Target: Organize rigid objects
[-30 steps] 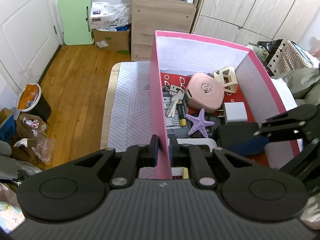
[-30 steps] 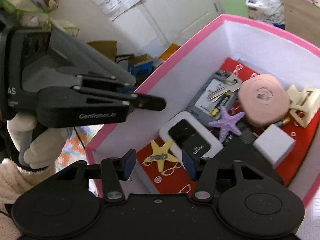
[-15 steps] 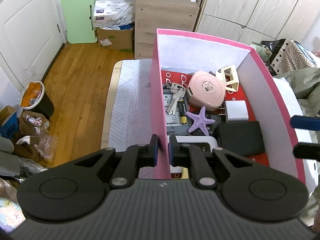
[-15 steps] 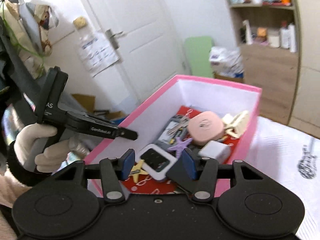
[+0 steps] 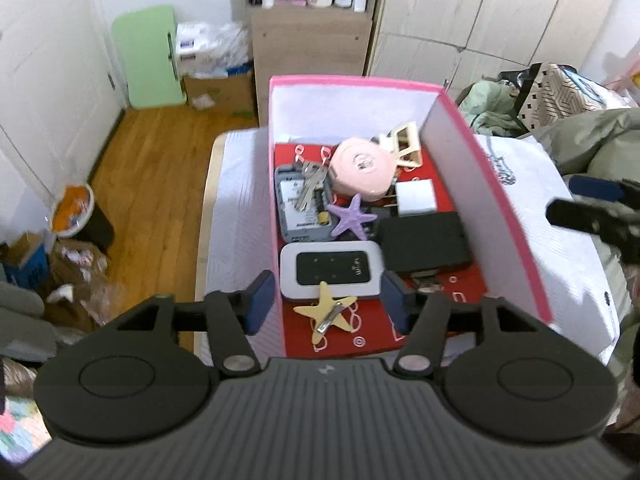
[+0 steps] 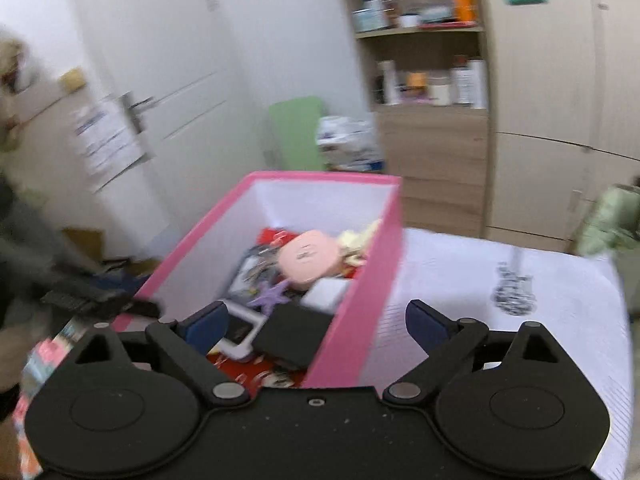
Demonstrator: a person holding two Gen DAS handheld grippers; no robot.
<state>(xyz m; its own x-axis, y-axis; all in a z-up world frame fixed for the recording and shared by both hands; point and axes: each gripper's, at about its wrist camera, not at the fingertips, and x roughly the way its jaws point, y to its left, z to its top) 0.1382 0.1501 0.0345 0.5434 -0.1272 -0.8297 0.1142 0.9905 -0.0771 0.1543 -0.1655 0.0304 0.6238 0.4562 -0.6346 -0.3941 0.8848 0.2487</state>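
Left hand-held gripper (image 5: 327,300): jaws opening, straddling the near left wall of the pink box (image 5: 504,204), pads off it. Right hand-held gripper (image 6: 316,326): jaws opening wide, nothing clamped, over the box's near right corner. Box sits on a white bed cover (image 5: 556,264). Inside, near to far: yellow starfish clip (image 5: 326,310), white router (image 5: 329,270), black case (image 5: 424,240), purple starfish (image 5: 352,216), keys (image 5: 310,188), white charger (image 5: 416,200), pink round case (image 5: 362,170), cream clip (image 5: 404,144).
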